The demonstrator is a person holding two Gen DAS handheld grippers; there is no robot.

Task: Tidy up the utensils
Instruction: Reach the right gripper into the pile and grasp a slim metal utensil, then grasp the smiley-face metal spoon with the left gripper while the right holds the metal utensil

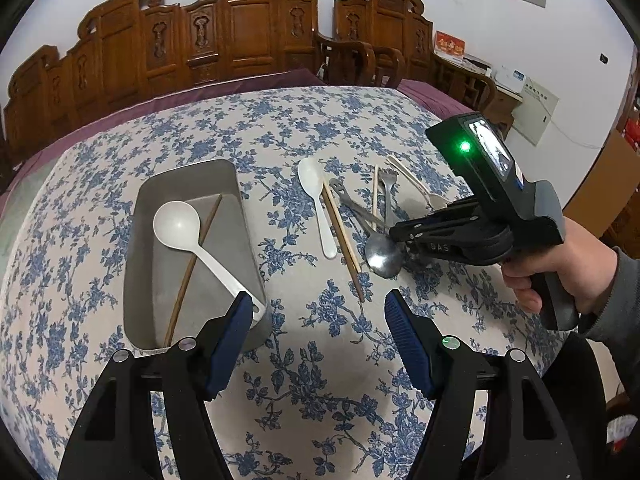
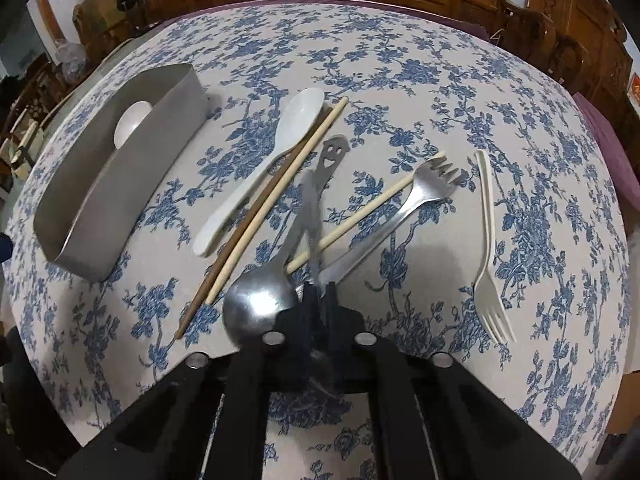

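While the left gripper hangs wide and empty at lower centre, the right gripper, marked "DAS", pinches a blurred steel utensil above the worktop pile.

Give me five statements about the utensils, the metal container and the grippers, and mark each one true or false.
1. A white ladle lies in the metal container. True.
2. The left gripper is shut on a chopstick. False: it is open, holding nothing.
3. The right gripper is shut on a thin metal utensil. True.
4. The white plastic fork lies in the container. False: it lies on the tablecloth, apart from the pile.
5. The metal spoon lies in the container. False: it lies on the tablecloth.
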